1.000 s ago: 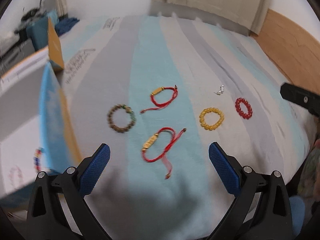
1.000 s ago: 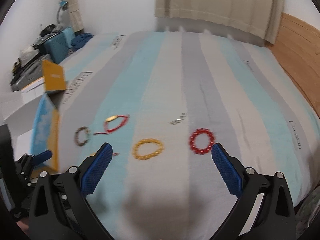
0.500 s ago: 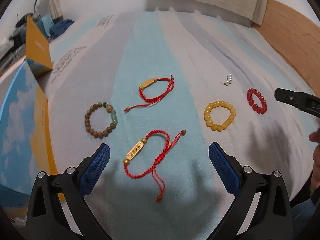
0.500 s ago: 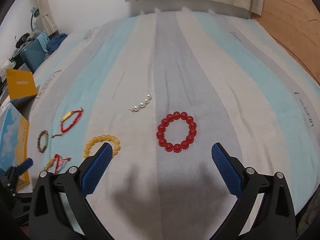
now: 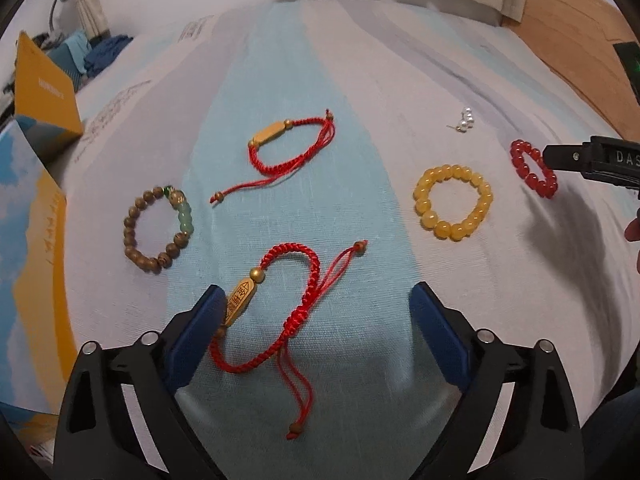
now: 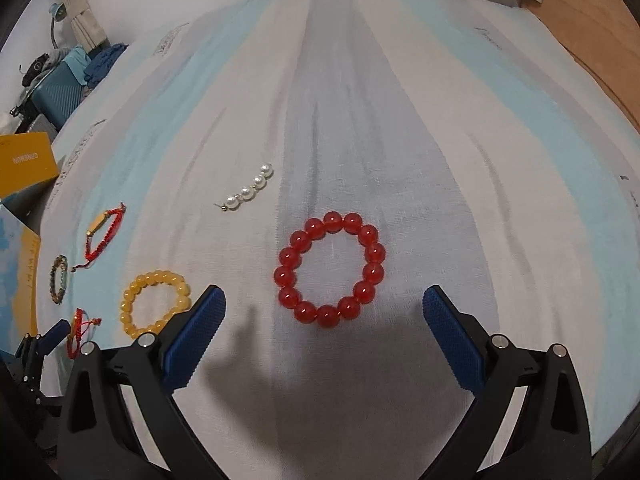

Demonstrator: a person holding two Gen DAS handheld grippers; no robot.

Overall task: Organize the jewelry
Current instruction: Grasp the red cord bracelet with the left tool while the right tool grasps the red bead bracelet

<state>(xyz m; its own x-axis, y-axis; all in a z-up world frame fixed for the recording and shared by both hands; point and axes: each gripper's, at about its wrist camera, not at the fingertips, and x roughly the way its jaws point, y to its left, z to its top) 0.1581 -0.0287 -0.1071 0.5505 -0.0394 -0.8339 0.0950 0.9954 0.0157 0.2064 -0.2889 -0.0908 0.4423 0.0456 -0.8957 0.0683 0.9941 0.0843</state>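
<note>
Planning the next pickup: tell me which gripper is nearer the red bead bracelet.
Right. The right gripper hangs open directly over the red bead bracelet; the left gripper is off to its left, over a red cord bracelet.

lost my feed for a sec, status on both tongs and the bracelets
Left tongs open over red cord bracelet. Right tongs open, red bead bracelet just ahead, untouched. Nothing in the way.

"DAS" on right gripper (image 5: 592,162); other print unreadable
</note>
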